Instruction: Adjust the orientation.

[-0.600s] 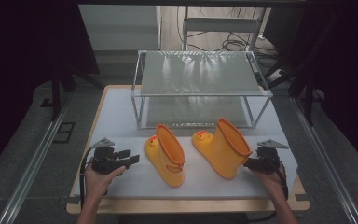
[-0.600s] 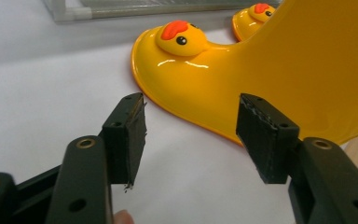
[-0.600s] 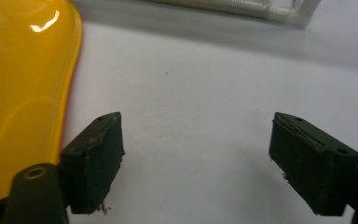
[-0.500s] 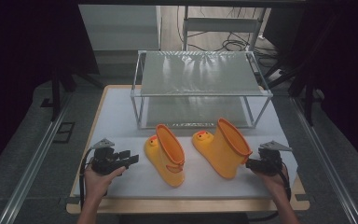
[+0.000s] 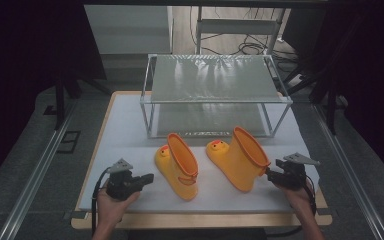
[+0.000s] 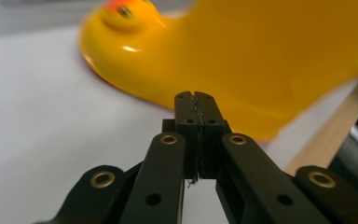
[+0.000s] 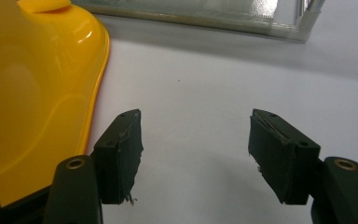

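In the left gripper view, the yellow boot (image 6: 223, 60) was out of focus and ran off the top and right edges, its duck face (image 6: 121, 9) cut at the top. In the right gripper view, another boot (image 7: 32, 93) was cropped by the left edge, and the rack (image 7: 205, 14) showed just its blurred bottom rail. In the high view, both forearms were cut off at the bottom edge.

Dim, dark-edged scene; blurred close-ups.
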A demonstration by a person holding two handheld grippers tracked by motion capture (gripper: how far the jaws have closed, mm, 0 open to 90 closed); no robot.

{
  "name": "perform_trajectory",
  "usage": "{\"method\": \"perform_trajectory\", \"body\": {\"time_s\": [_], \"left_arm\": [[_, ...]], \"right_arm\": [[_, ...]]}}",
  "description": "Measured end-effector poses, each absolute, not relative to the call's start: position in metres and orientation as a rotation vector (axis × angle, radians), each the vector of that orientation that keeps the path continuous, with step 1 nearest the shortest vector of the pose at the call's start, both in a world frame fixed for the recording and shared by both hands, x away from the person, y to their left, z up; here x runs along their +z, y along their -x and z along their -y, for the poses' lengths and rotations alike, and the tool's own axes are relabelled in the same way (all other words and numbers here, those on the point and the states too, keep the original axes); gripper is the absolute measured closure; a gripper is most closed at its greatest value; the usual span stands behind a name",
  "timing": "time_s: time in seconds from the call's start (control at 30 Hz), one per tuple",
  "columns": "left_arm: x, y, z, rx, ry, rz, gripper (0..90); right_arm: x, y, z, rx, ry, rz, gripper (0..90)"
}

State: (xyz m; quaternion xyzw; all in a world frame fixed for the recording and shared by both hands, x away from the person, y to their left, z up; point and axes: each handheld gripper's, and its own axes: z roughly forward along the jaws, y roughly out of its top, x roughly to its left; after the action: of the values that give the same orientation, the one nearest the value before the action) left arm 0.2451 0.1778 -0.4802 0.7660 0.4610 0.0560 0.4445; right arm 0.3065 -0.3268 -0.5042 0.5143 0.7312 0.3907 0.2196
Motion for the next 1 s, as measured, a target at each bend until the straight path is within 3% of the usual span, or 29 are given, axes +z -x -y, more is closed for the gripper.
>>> {"method": "perform_trajectory", "body": {"time_s": [0.4, 0.63, 1.0], "left_arm": [[-0.497, -0.211, -0.100, 0.133, -2.008, -0.980, 88.2], [-0.502, -0.207, -0.059, 0.205, -2.018, -0.933, 88.5], [-0.500, -0.220, -0.034, 0.302, -1.988, -0.938, 89.6]], "right_arm": [[-0.508, -0.308, 0.335, 1.078, -1.454, -2.025, 36.1], [-0.513, -0.308, 0.335, 1.069, -1.439, -2.043, 35.5], [-0.514, -0.308, 0.335, 1.047, -1.453, -2.048, 35.7]]}}
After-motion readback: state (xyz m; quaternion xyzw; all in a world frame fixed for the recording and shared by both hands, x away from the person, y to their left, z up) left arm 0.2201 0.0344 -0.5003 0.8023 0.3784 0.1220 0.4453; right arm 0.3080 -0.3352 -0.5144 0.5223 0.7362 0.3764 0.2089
